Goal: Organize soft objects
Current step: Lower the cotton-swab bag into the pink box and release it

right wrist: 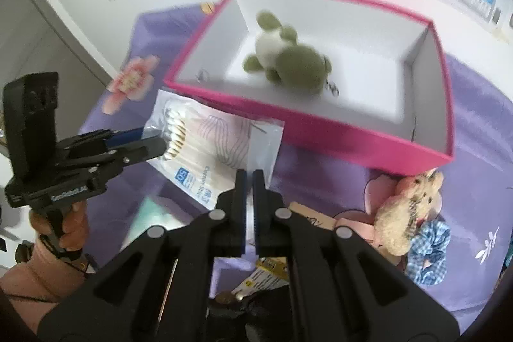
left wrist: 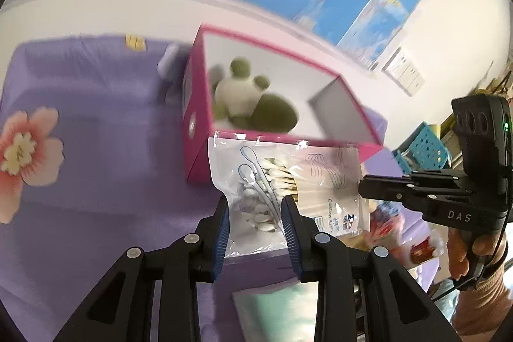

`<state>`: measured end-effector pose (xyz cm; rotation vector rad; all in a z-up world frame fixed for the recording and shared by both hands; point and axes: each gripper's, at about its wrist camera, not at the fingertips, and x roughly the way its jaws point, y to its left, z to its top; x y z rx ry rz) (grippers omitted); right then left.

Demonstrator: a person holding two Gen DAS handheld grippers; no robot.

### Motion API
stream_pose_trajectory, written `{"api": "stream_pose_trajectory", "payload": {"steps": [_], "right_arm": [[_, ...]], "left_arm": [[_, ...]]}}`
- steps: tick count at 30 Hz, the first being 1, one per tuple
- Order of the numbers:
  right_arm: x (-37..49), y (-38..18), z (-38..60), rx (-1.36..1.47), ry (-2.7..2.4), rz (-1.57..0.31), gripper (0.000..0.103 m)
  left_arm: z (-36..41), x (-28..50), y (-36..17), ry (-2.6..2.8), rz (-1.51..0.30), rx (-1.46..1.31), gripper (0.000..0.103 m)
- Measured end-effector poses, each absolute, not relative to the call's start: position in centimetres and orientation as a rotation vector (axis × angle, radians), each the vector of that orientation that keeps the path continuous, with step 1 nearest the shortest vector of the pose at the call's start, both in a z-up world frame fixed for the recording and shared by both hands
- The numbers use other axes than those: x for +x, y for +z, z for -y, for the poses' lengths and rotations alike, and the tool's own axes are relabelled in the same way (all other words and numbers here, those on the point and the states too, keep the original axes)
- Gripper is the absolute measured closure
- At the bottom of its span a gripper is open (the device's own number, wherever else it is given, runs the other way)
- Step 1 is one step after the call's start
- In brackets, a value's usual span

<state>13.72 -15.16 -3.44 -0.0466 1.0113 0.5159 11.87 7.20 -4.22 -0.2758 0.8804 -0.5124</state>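
Bear [right wrist: 408,213], scrunchie [right wrist: 428,252] beside pink box [right wrist: 320,130].

**Two close wrist views, angled down at one bed**

Each fisheye view is taken from just behind its own gripper fingers, tilted downward. The pink box [left wrist: 205,104] [right wrist: 307,130] and the cotton swab packet [left wrist: 288,181] [right wrist: 218,143] are shared by both views, seen from opposite sides at close range.
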Motion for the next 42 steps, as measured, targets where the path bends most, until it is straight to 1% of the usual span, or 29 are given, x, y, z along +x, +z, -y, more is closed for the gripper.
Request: {"api": "stream_pose_trajectory", "payload": {"steps": [7,12,17,26,30,31,33,34,39,42], "right_arm": [[12.1,1.3,17.2,-0.030,0.510,-0.857,0.099],[13.2,3.3,19.0,0.009,0.487,-0.803,0.098],[16.0,3.2,20.8,0.044,0.458,-0.799,0.098],[19.9,0.4,23.4,0.119,0.408,-0.858,0.097],[21.1,-1.4,24.2,0.144,0.379,-0.904,0.092],[21.2,-1.7,24.3,0.145,0.367,-0.908,0.090],[21.4,-2.2,24.5,0.147,0.352,-0.911,0.089],[21.4,-2.4,24.8,0.163,0.359,-0.919,0.086],[19.7,-1.6,25.2,0.156,0.386,-0.888,0.079],[18.1,-0.3,25.7,0.167,0.417,-0.845,0.077]], "left_arm": [[-4.4,12.5,0.2,-0.526,-0.780,-0.251,0.072],[-2.2,14.6,1.6,-0.517,-0.769,-0.230,0.072],[0.0,17.4,1.7,-0.493,-0.794,-0.209,0.072],[2.8,21.5,-0.9,-0.468,-0.889,-0.200,0.071],[3.9,22.9,-2.6,-0.431,-0.957,-0.176,0.069],[3.9,23.3,-3.1,-0.413,-0.973,-0.173,0.065],[4.0,23.5,-3.4,-0.388,-0.982,-0.164,0.061],[3.9,23.3,-3.4,-0.376,-0.979,-0.162,0.058],[3.0,21.8,-2.5,-0.356,-0.932,-0.145,0.055],[2.2,20.4,-1.5,-0.379,-0.903,-0.161,0.053]]}}
